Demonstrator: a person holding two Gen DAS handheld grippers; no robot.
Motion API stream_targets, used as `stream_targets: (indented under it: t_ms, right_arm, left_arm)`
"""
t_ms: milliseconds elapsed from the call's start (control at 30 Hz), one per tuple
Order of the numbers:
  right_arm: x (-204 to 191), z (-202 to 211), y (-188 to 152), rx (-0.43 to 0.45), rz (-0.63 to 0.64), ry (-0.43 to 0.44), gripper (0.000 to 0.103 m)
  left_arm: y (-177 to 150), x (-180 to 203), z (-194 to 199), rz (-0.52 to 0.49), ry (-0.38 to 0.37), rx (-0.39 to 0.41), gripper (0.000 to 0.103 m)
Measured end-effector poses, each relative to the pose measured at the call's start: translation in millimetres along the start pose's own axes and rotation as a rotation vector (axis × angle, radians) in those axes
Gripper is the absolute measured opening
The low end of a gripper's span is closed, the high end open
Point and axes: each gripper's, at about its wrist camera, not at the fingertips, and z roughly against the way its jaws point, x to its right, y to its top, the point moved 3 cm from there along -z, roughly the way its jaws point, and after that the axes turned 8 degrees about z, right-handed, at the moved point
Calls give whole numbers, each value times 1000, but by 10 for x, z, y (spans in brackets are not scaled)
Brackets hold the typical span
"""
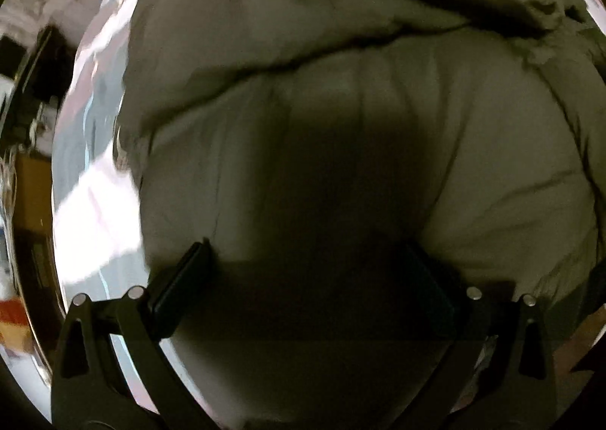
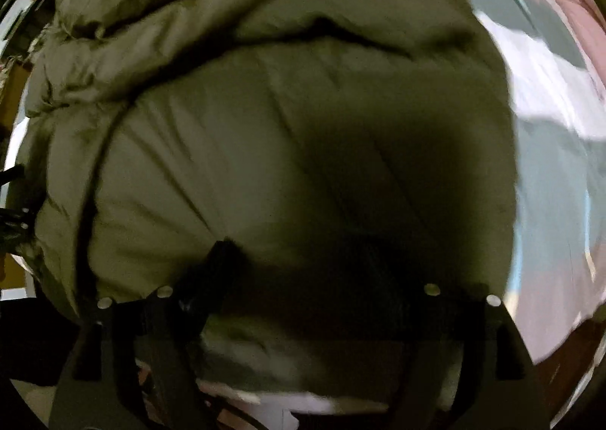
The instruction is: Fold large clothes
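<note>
Between the fingers of the left gripper (image 1: 306, 259) lies only the padded surface of an olive-green puffer jacket (image 1: 378, 108). Both black pads stand wide apart, one at lower left (image 1: 181, 278) and one at lower right, the latter lost in heavy shadow. The fingertips sit at or just above the fabric; contact cannot be confirmed. Nothing is held.

The right gripper (image 2: 325, 271) presents the same condition: jaws spread wide, the left finger (image 2: 216, 271) dark against the jacket (image 2: 227, 127), the opposite finger barely distinguishable in shadow. No fabric is pinched between them. Whether the tips press on the cloth cannot be told.

A deep shadow falls on the jacket directly ahead of each gripper. Beyond it, the quilted panel runs in soft vertical seams. Farther out, a thick folded band of the same garment crosses the upper part of both views, bunched and creased, overlying the flatter panel.

The jacket rests on a pale bedsheet (image 1: 98, 210) patterned in white, light blue and pink, visible along the left margin of the left wrist view and along the right margin of the right wrist view (image 2: 549, 164). A pink cloth (image 2: 579, 13) lies at the far upper right. Both views are blurred.
</note>
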Motion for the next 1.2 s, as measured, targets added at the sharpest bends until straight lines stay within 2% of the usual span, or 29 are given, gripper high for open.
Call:
stream_targets:
  t_ms: [133,167,233,267,333,367,433,467,533,600,667,700,733,767,800,833,867,900,967,1100,1133,1200]
  right_arm:
    - [3,-15,-181,-17,-5,-24,77]
    - [14,20,-196,1,-15,-22,77]
    - [153,216,-250,90,-98,-41,77]
    - [250,285,-323,120,-151,-54,77]
    - [600,337,-471,139,-356,-63,92]
    - [752,287,-543,113,-455,-46,93]
    - [928,130,-636,45,-601,62,93]
    - [949,33,-675,21,-656,142,93]
    - [904,-141,-697,-11,-718,287,93]
    - [840,-203,-649,-29,-703,290,94]
    - [800,-209,-587,-15,-698,289,94]
    - [787,-210,-571,2,-706,306,85]
    - [771,-210,-557,11,-712,313,68]
    - [795,-217,-560,21,-719,330,57]
    - [776,-213,-550,47,-730,386,33]
    - [759,-195,-544,67,-725,410,23]
    - [741,-155,-534,81,-709,404,21]
    - [725,-127,-501,101,-700,417,17]
    - [663,-30,-501,159,-722,495,15]
    - [559,336,-388,334,-706,657,13]
    - [493,409,-357,370,-699,685,12]
    - [517,649,-245,500,-689,765,12]
  left_arm:
    - [-162,-50,31,16,16,-36,101]
    - [-200,-55,61,21,21,-40,101]
    - [-305,-123,150,60,20,-47,101]
    - [-367,-209,204,112,0,-50,101]
    - [-445,-351,245,218,-62,-72,101]
    - [-507,-457,228,301,-132,-102,101]
    - [-585,-609,148,407,-231,-167,101]
    - [-623,-664,87,461,-277,-205,101]
    - [-713,-734,-74,584,-392,-308,101]
    - [-776,-706,-192,639,-470,-387,101]
    - [-807,-655,-233,647,-494,-423,101]
    - [-813,-636,-233,645,-499,-430,100]
    - [-811,-638,-231,646,-500,-428,99]
    - [-814,-651,-219,653,-510,-418,84]
    - [-799,-666,-210,669,-551,-409,62]
    - [-807,-668,-192,681,-591,-402,52]
    - [-784,-672,-151,690,-633,-386,33]
    - [-733,-738,-170,692,-659,-376,24]
    - [-705,-753,-110,697,-693,-349,18]
    - [-534,-920,60,755,-854,-265,16]
    - [-494,-973,135,772,-904,-227,16]
    - [-450,-1095,305,800,-996,-133,16]
